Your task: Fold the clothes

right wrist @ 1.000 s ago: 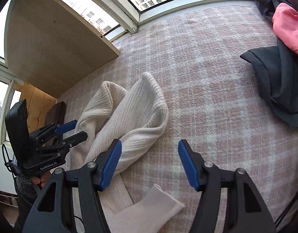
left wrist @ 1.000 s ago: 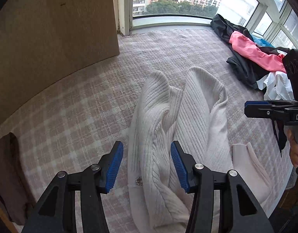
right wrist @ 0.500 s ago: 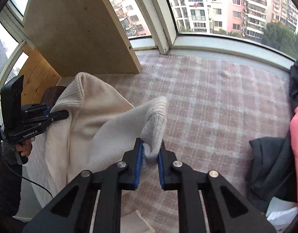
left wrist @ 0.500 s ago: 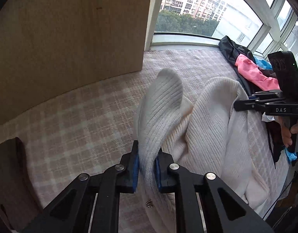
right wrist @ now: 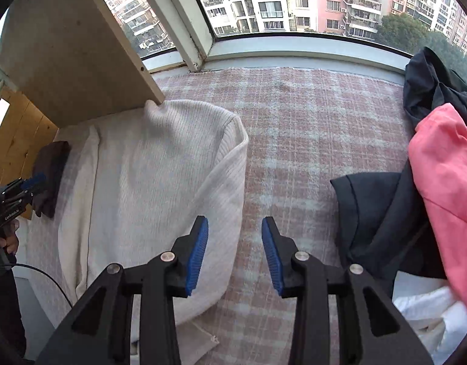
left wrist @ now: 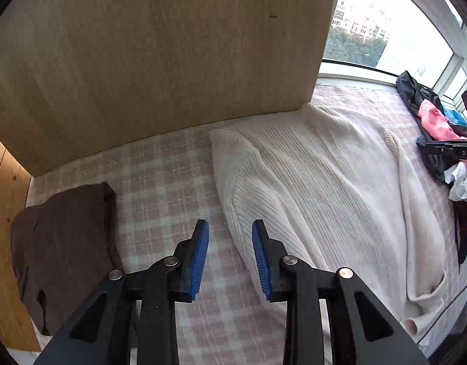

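We look steeply down from each gripper, close above the checked blanket point(left wrist: 160, 164); both views share the cream sweater point(left wrist: 324, 182) (window ahead), the left view catching its left edge, the right its right.

Curved window point(right wrist: 294, 3) along the far edge, full of daylight. Beyond it, pale and pink apartment blocks point(right wrist: 340, 0) and green trees point(left wrist: 352, 48). Below the window, a white sill point(right wrist: 294, 53), then a pink and white checked cover point(right wrist: 294, 140) spread flat. Left of the window, a tall light wooden panel point(left wrist: 157, 60). Further left, knotty orange-toned boards point(right wrist: 23, 127).
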{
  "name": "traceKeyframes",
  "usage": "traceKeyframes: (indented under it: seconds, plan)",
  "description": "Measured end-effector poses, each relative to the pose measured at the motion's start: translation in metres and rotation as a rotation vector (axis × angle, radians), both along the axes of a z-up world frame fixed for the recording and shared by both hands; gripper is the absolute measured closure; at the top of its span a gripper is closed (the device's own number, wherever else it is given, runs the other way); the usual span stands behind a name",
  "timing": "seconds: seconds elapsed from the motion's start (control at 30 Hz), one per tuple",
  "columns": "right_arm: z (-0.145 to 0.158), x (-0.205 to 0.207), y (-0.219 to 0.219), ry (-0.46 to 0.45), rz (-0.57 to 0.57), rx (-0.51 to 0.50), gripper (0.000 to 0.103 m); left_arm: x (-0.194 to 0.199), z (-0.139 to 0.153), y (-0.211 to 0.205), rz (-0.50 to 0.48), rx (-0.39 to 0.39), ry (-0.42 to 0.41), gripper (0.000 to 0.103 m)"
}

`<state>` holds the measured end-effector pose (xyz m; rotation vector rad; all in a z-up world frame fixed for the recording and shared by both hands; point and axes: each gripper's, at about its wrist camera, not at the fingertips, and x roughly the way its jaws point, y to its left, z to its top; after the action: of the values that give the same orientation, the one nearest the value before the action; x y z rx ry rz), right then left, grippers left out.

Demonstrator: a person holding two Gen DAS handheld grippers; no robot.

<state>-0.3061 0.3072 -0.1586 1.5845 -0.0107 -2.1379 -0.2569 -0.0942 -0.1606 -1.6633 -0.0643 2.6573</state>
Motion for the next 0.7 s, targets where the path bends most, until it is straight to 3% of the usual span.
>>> traceKeyframes:
  seconds: [0.13, 0.27, 0.43, 0.63, 0.7]
  plan:
    - [-0.018, 0.099, 0.009, -0.108, 0.042, -0.104, 0.059, 0.075, 0.013, 0.03, -0.037, 0.103, -0.012, 0.065]
    - [-0.044, 0.178, 0.024, -0.197, 0.02, -0.131, 0.059, 0.145, 0.002, 0.08, -0.075, 0.229, -0.079, 0.065]
    - [-0.059, 0.225, 0.026, -0.243, -0.013, -0.195, 0.059, 0.204, -0.019, 0.145, -0.164, 0.308, -0.165, 0.065]
    - [-0.025, 0.267, -0.004, -0.07, 0.099, -0.11, 0.059, 0.228, -0.027, 0.201, -0.265, 0.159, -0.17, 0.064]
    - [-0.022, 0.281, -0.02, -0.036, 0.175, -0.059, 0.05, 0.231, -0.032, 0.212, -0.293, 0.121, -0.164, 0.061]
